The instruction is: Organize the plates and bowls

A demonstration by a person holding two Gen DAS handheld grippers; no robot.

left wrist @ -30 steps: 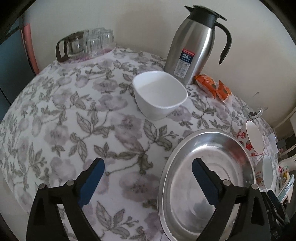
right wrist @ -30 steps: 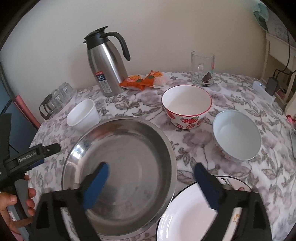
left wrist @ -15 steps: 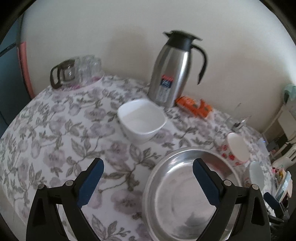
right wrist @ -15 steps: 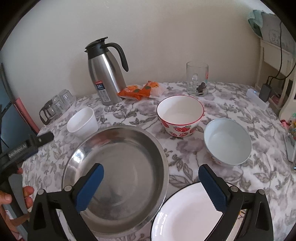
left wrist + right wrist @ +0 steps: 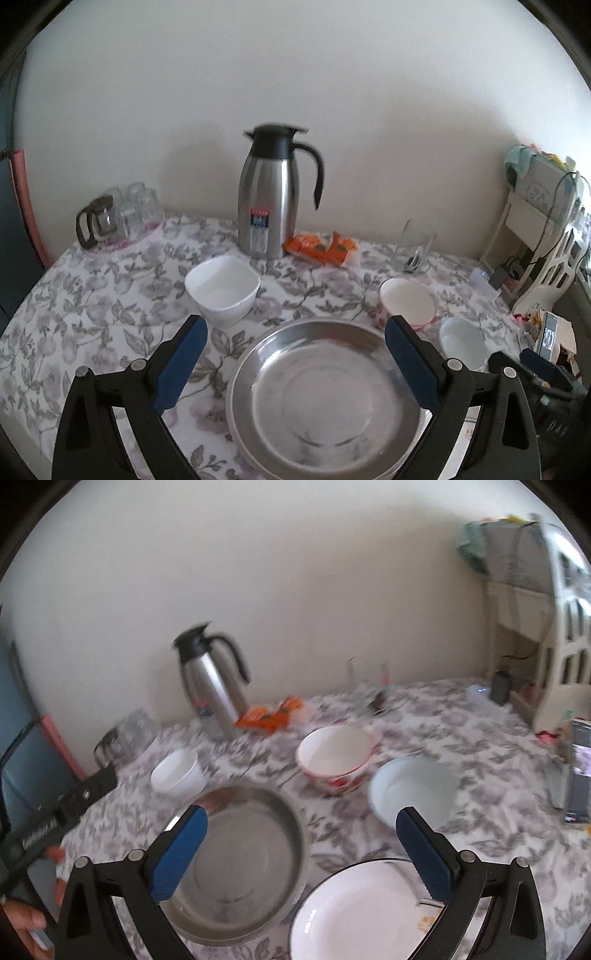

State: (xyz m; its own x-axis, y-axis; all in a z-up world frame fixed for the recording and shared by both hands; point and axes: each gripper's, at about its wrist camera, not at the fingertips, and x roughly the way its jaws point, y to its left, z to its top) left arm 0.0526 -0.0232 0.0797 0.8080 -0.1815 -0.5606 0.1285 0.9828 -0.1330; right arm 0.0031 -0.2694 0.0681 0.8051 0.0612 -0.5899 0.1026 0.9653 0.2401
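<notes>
Five dishes: none is stacked or gripped; all stand apart on the round table with the grey floral cloth point(image 5: 92, 295), and the wide shallow steel basin point(image 5: 325, 398) serves as the landmark.
Small square white bowl point(image 5: 221, 291): beyond the basin, to its left.
Red-rimmed white bowl with strawberry print point(image 5: 334, 760): beyond the basin, to its right.
Pale blue round bowl point(image 5: 412, 792): right of the basin, just beside the strawberry bowl.
Black-rimmed white plate point(image 5: 358, 912): right of the basin at the near edge, rims close.
Steel vacuum jug with black handle point(image 5: 269, 195): far behind the basin, against the wall, with orange snack packets point(image 5: 321, 249) beside it.
Left gripper point(image 5: 295, 365): blue pads spread wide, empty, hovering above the basin's near side.
Right gripper point(image 5: 301, 849): also spread wide and empty, above the gap between basin and plate.
Step in hand: judged an approach, with nothing picked yet.
Next move: probably lower one gripper over a bowl's rim, close on the wall, lift and nest it; the smooth, thin rims call for a square, firm pinch.
</notes>
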